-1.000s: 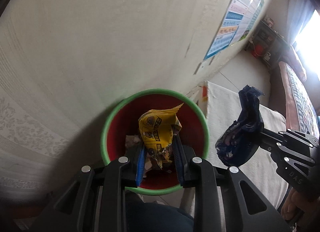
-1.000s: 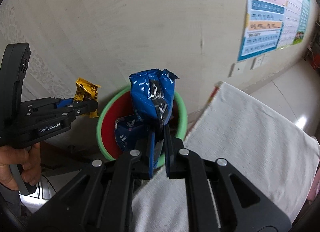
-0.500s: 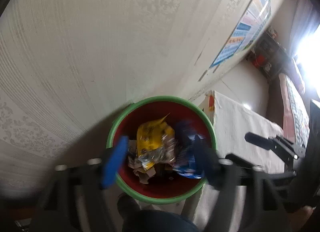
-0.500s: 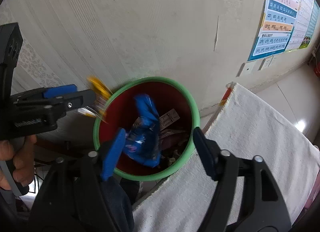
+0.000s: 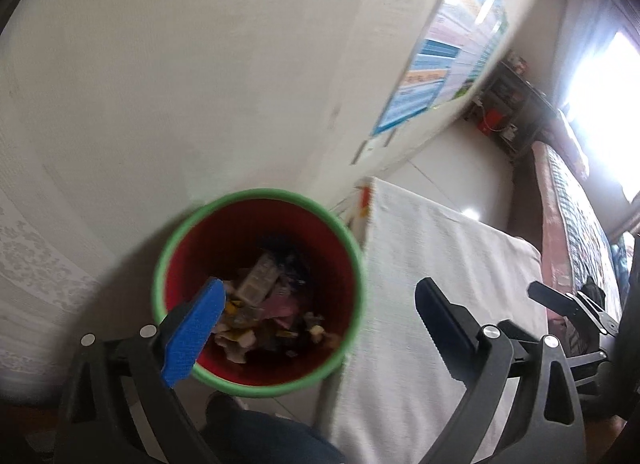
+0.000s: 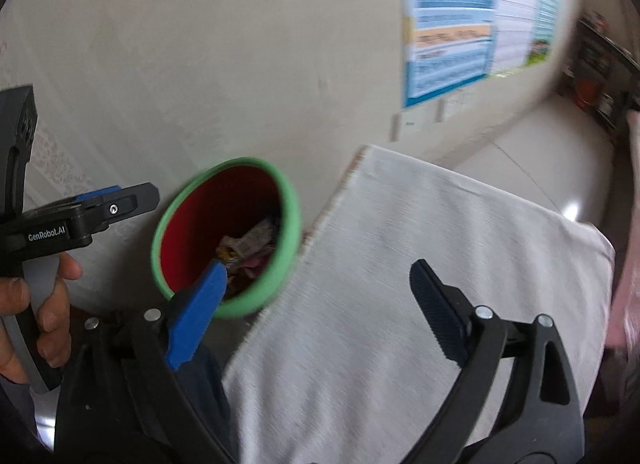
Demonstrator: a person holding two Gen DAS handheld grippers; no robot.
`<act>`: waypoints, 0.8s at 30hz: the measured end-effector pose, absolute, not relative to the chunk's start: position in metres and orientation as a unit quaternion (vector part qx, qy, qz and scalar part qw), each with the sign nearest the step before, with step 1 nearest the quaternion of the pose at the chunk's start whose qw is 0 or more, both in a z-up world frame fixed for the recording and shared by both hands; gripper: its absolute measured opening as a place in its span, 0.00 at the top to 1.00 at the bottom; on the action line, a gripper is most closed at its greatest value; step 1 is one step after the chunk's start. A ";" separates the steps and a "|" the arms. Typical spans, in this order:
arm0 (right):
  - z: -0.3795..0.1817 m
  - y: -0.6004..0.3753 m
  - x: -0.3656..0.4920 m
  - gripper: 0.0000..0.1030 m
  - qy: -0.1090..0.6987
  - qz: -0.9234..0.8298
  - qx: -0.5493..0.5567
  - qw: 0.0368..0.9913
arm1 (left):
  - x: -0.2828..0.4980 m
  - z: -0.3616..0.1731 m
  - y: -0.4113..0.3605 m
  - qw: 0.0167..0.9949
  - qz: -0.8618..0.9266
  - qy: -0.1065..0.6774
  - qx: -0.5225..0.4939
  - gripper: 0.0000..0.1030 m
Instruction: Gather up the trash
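Beige wall (image 5: 200,84) behind, white cloth (image 6: 420,284) at right. Bin (image 5: 256,200) holds wrappers (image 5: 260,304). Left gripper (image 5: 320,304) and right gripper (image 6: 320,296) both wide, empty.

Trash in bin (image 5: 260,296): blurred, individual wrappers could not be told apart.
Wall poster (image 6: 472,20): print smeared, unreadable.
Shelf (image 5: 508,112): contents too small.

2 tools (image 5: 320,300) (image 6: 316,296), 1 bin (image 5: 256,194), 1 cloth (image 6: 460,232), 1 poster (image 6: 452,24).

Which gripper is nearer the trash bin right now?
Left. The left gripper is open right above the trash bin, its blue finger over the rim. The right gripper is open mostly above the white cloth beside the bin.
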State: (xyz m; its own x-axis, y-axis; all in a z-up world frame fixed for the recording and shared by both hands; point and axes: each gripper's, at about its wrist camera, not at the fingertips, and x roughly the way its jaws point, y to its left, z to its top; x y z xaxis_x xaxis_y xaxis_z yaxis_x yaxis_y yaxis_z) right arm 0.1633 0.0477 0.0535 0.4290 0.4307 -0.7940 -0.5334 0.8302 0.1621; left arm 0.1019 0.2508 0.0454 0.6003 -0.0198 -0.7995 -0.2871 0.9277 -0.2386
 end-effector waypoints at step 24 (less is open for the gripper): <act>0.012 -0.221 0.059 0.05 0.352 0.030 0.027 0.935 | 0.050 0.000 0.023 0.934 -0.070 0.351 -0.020 0.08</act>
